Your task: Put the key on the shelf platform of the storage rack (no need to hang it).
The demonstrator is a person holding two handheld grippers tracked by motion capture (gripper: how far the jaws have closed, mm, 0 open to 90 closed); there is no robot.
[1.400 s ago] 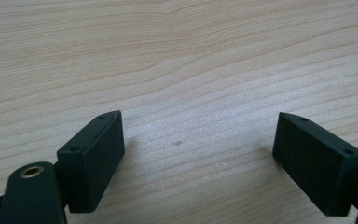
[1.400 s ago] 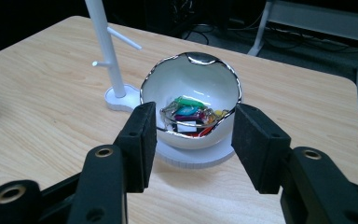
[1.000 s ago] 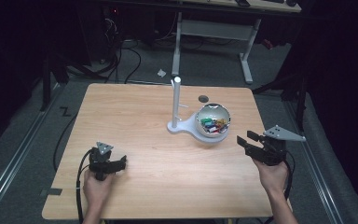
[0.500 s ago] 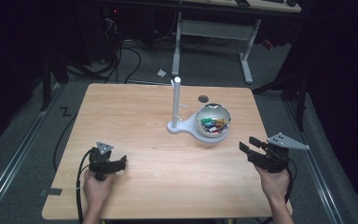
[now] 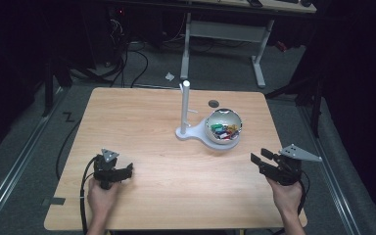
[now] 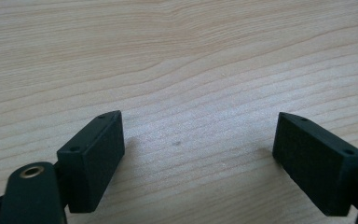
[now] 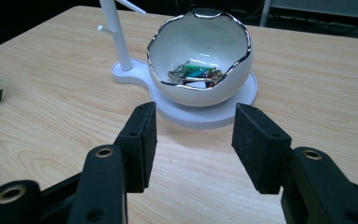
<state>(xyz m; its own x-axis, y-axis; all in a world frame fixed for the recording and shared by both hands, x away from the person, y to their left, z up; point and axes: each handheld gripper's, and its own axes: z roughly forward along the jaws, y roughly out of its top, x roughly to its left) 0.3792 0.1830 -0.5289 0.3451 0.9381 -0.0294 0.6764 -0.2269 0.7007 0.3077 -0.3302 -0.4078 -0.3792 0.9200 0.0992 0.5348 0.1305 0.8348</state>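
Observation:
A white egg-shaped bowl (image 5: 223, 126) (image 7: 200, 56) with a silver rim holds several coloured clips (image 7: 195, 74). It stands on a white base with an upright post (image 5: 185, 105) (image 7: 114, 35) at the table's middle right. My right gripper (image 5: 261, 158) (image 7: 193, 140) hovers open near the table's right front, jaws pointing at the bowl, nothing between them. At the left front my left gripper (image 5: 127, 170) (image 6: 198, 149) rests low over bare wood, jaws wide open and empty.
The wooden table (image 5: 142, 122) has a small round hole (image 5: 213, 103) behind the bowl. Dark floor with cables and a desk frame (image 5: 225, 34) lie beyond the far edge. The table's right edge runs close beside my right hand.
My right gripper has sunk and drawn back toward the table's front right. The left gripper has stayed where it was.

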